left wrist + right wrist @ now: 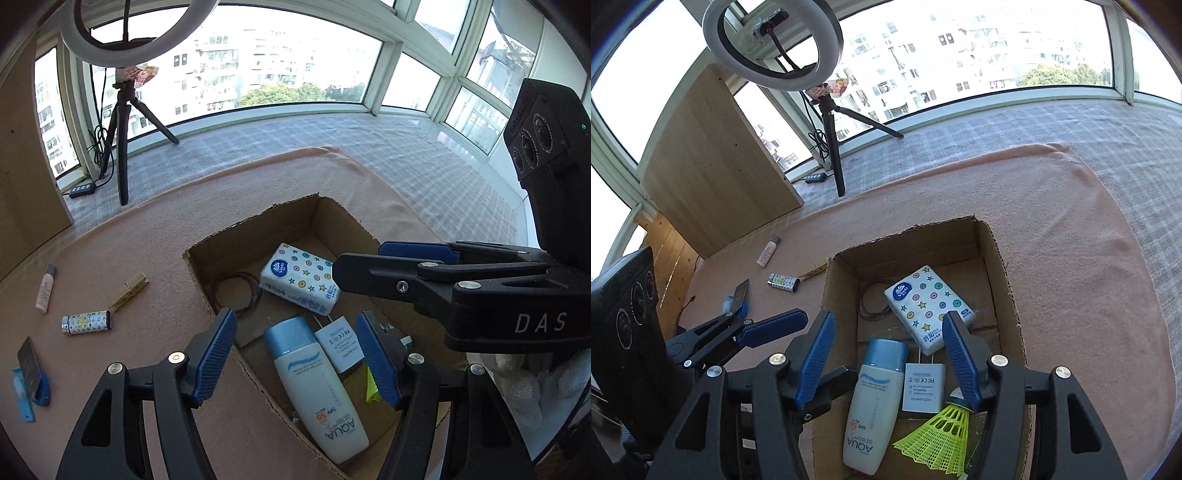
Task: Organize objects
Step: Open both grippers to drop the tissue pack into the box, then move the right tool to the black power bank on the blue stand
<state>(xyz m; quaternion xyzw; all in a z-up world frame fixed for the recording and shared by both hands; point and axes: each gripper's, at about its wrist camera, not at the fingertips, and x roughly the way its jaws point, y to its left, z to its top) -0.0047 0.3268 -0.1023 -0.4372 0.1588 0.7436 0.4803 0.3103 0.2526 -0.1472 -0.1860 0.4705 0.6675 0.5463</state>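
Note:
An open cardboard box sits on a pink cloth. Inside lie a white sunscreen bottle, a patterned tissue pack, a white charger, a thin wire loop and a yellow-green shuttlecock. My left gripper is open and empty over the box's near left corner. My right gripper is open and empty over the box.
On the cloth left of the box lie a wooden clothespin, a patterned lighter, a small pink tube and a blue-and-dark object. A ring light tripod and wooden board stand behind.

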